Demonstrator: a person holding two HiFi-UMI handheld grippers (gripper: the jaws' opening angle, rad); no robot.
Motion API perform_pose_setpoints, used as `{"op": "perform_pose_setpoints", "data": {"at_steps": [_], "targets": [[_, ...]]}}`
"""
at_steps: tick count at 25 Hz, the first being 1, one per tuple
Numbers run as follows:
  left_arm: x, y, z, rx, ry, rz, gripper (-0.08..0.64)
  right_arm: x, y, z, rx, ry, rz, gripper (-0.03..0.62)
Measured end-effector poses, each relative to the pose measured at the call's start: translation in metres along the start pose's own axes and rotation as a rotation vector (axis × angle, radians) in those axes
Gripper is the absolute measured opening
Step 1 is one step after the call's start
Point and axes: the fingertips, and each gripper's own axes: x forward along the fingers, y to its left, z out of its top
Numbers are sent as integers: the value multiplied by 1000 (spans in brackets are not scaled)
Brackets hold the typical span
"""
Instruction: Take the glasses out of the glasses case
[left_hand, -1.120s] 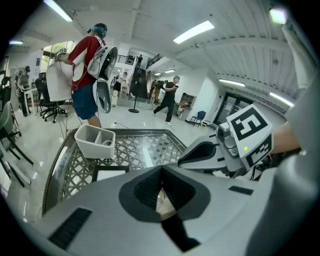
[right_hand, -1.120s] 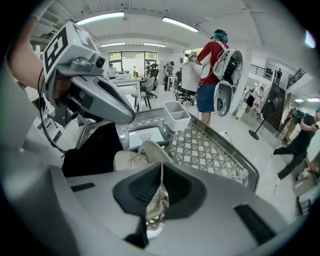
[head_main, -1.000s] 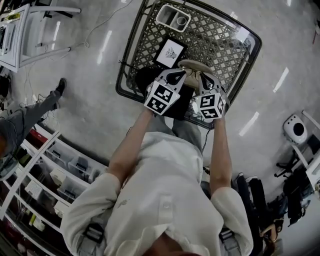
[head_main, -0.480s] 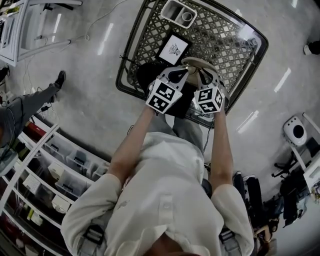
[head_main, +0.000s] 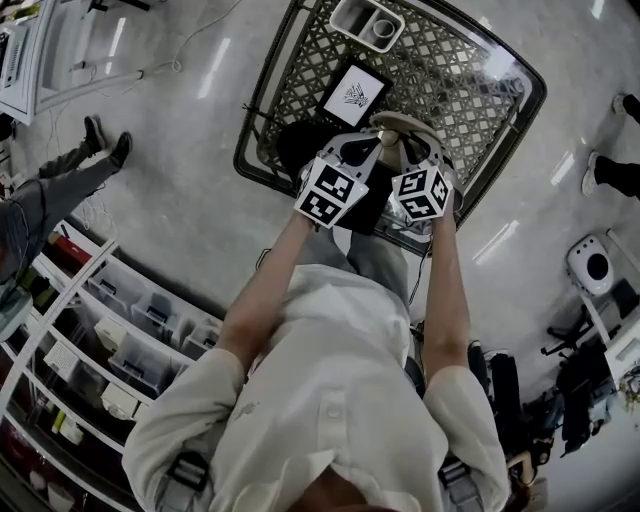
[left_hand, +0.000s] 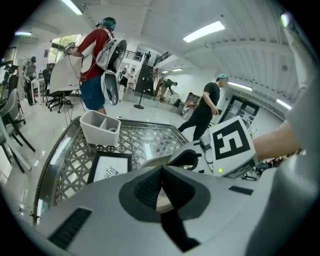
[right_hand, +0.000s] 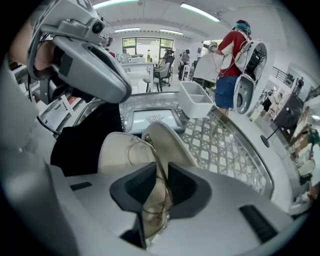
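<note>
The beige glasses case (head_main: 398, 126) lies open on the lattice table (head_main: 450, 70), between both grippers. In the right gripper view its two halves (right_hand: 167, 137) spread apart and thin gold-wire glasses (right_hand: 136, 149) lie along the inside. My right gripper (right_hand: 159, 192) is shut, with the gold wire and beige lining running between its pads. My left gripper (left_hand: 161, 187) is shut on a beige edge of the case (left_hand: 161, 201). From the head view the left gripper (head_main: 352, 152) and right gripper (head_main: 405, 150) meet at the case, and their marker cubes hide the jaws.
A black cloth (head_main: 296, 146) lies under the left gripper. A black-framed card (head_main: 352, 93) lies beyond it, and a white two-compartment tray (head_main: 368, 22) stands at the table's far edge. People stand and walk on the floor around the table. Shelving with bins (head_main: 110, 340) is at the left.
Both grippers have stayed at the case with hardly any shift. The person on the floor at the left has stepped along, and another person's feet have come in at the right edge.
</note>
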Motion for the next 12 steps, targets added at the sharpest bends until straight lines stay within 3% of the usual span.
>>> {"op": "perform_pose_setpoints", "data": {"at_steps": [12], "targets": [[-2, 0, -8, -18, 3, 10, 14, 16, 1, -6, -57, 36, 20, 94]]}}
